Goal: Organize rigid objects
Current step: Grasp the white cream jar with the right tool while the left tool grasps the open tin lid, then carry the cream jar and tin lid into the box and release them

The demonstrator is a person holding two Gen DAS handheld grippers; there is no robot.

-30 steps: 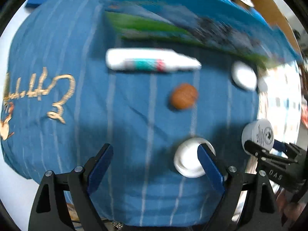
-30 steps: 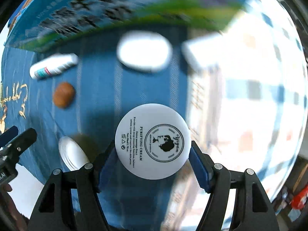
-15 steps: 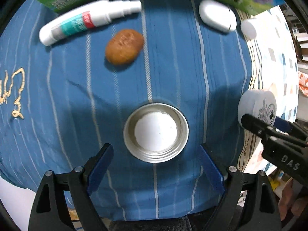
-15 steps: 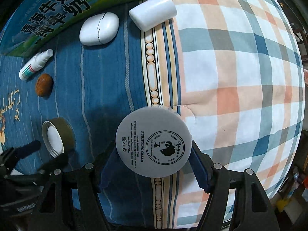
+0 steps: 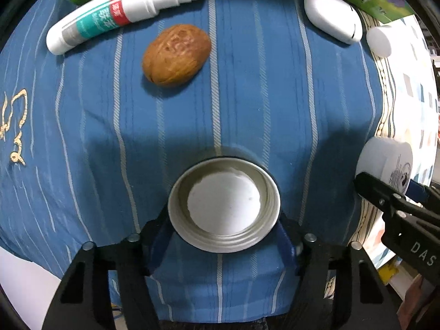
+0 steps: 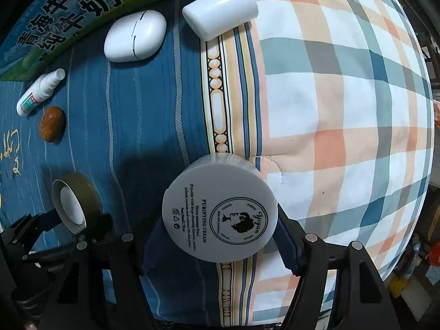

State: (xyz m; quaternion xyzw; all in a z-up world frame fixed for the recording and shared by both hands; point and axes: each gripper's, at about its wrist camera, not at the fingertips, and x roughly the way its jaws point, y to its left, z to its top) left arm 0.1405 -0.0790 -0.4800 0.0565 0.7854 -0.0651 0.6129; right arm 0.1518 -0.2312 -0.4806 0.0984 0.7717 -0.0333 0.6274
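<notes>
Cream jar (image 6: 220,214) over blue-and-plaid bedding (image 6: 330,110)

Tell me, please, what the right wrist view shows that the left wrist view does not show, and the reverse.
Only the right wrist view shows the printed label of the cream jar, held between the right gripper fingers, and the wide plaid cloth.

Only the left wrist view looks straight into the upturned lid, with the left gripper closing around it.

Both show the spray bottle, the brown nut, the oval white case, the white cap and the blue striped cloth.
</notes>
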